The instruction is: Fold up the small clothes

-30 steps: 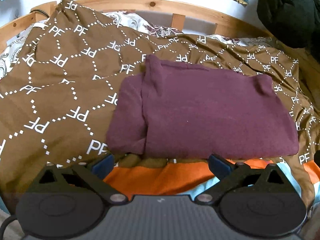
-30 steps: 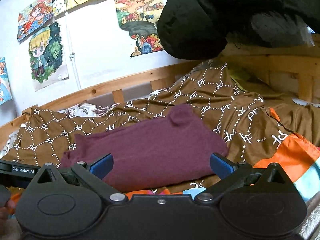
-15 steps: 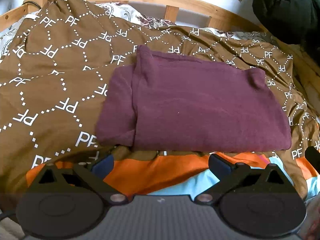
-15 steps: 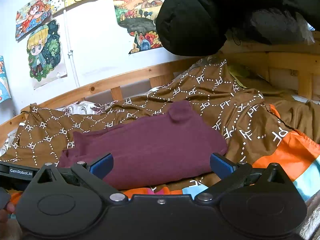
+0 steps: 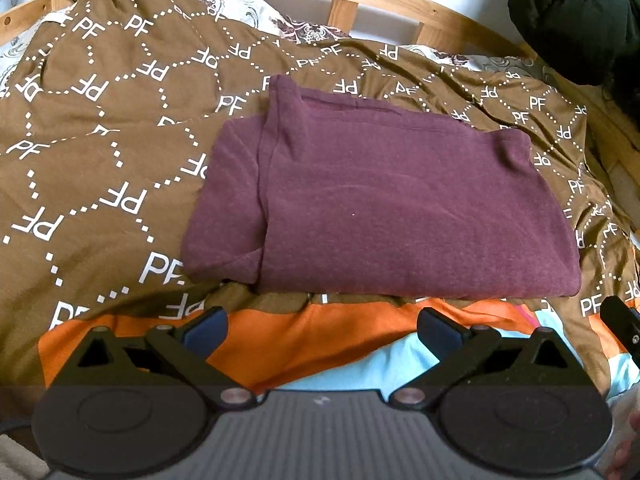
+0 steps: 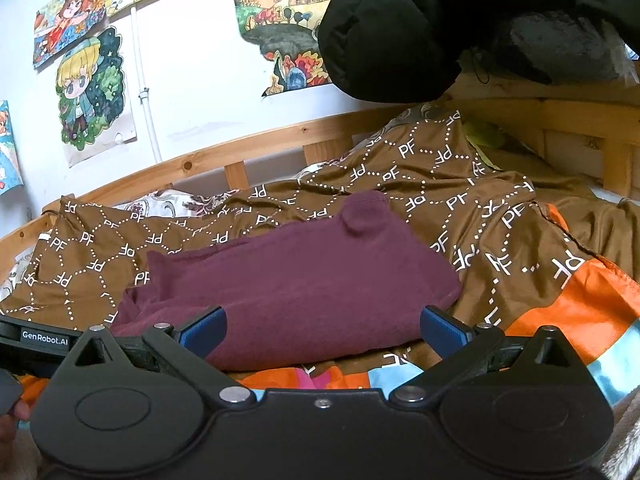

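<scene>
Maroon knit garment (image 5: 384,208), folded into a rough rectangle, lies in the middle of the left wrist frame on a brown bedspread printed with white "PF" letters and dotted diamonds (image 5: 100,152). One narrower layer sticks out along its left side, and a small bump of cloth rises at its upper right corner. In the right wrist frame the same garment (image 6: 304,292) sits at centre, just above the tongs.

The left tongs (image 5: 322,326) are spread wide at the bottom of the frame, blue-padded tips well apart and holding nothing, just below the garment's near edge over an orange and light blue strip of bedding (image 5: 320,340). The right tongs (image 6: 323,328) are equally wide apart and empty, their tips framing the garment's near edge.

A wooden bed rail (image 6: 200,160) curves behind the bedspread. Colourful cartoon drawings (image 6: 90,96) hang on the white wall at upper left, and a bulky black padded coat (image 6: 400,28) fills the upper right.
</scene>
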Action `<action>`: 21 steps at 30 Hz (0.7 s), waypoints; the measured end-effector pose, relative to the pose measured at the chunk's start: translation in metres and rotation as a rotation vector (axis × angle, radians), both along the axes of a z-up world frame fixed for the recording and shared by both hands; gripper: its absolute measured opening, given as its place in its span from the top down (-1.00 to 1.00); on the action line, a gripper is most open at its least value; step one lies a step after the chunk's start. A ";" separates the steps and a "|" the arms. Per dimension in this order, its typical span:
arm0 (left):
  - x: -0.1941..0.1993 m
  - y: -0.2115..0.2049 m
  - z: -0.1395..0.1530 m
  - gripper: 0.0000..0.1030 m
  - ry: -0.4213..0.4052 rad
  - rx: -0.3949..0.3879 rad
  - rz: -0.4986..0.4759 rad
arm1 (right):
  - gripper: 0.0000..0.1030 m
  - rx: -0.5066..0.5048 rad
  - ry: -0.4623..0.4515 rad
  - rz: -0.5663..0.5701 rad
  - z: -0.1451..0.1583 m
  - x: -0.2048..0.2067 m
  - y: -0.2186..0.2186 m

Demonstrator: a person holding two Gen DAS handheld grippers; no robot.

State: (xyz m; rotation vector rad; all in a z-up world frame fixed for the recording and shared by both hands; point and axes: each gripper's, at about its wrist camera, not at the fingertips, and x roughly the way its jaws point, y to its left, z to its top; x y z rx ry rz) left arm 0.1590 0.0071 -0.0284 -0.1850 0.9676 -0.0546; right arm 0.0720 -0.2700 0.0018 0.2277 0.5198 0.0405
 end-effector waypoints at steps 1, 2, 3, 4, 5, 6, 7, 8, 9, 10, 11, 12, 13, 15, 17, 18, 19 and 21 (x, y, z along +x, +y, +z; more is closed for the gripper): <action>0.001 0.000 -0.001 -0.99 0.002 0.000 0.002 | -0.99 -0.002 0.002 0.001 0.000 0.000 0.000; 0.002 0.000 -0.001 -0.99 0.004 -0.001 0.005 | -0.99 -0.006 0.005 -0.001 0.000 0.001 0.000; 0.004 -0.001 -0.002 -0.99 0.007 -0.005 0.006 | -0.99 -0.012 0.012 -0.005 -0.001 0.002 0.001; 0.005 -0.001 -0.003 -0.99 0.011 -0.009 0.006 | -0.99 -0.021 0.024 -0.008 -0.002 0.004 0.001; 0.005 0.000 -0.004 -0.99 0.015 -0.015 0.009 | -0.99 -0.034 0.039 -0.012 -0.003 0.008 0.001; 0.006 0.001 -0.005 -0.99 0.016 -0.021 0.011 | -0.99 -0.044 0.055 -0.017 -0.003 0.012 0.001; 0.007 0.002 -0.005 -0.99 0.017 -0.028 0.013 | -0.99 -0.050 0.070 -0.019 -0.004 0.016 0.002; 0.007 0.003 -0.006 -0.99 0.020 -0.036 0.015 | -0.99 -0.052 0.081 -0.016 -0.005 0.019 0.002; 0.008 0.004 -0.007 -0.99 0.024 -0.046 0.019 | -0.99 -0.049 0.089 -0.008 -0.006 0.024 0.002; 0.008 0.005 -0.008 -0.99 0.028 -0.053 0.023 | -0.99 -0.048 0.091 0.001 -0.007 0.029 0.001; 0.009 0.006 -0.009 -0.99 0.034 -0.061 0.027 | -0.99 -0.050 0.091 0.009 -0.007 0.033 0.002; 0.009 0.007 -0.009 -0.99 0.035 -0.066 0.029 | -0.99 -0.059 0.089 0.020 -0.008 0.038 0.003; 0.009 0.007 -0.009 -0.99 0.031 -0.068 0.030 | -0.99 -0.070 0.087 0.033 -0.008 0.043 0.005; 0.008 0.006 -0.009 -0.99 0.020 -0.062 0.030 | -0.99 -0.101 0.078 0.069 -0.009 0.054 0.011; 0.006 0.006 -0.009 -0.99 0.012 -0.062 0.031 | -0.99 -0.142 0.070 0.112 -0.010 0.065 0.017; 0.005 0.006 -0.008 -0.99 0.008 -0.066 0.030 | -0.99 -0.166 0.063 0.129 -0.011 0.070 0.021; 0.004 0.006 -0.008 -0.99 0.003 -0.070 0.031 | -0.99 -0.190 0.055 0.144 -0.011 0.076 0.025; 0.004 0.009 -0.006 -0.99 -0.011 -0.084 0.040 | -0.99 -0.221 0.038 0.179 -0.011 0.086 0.031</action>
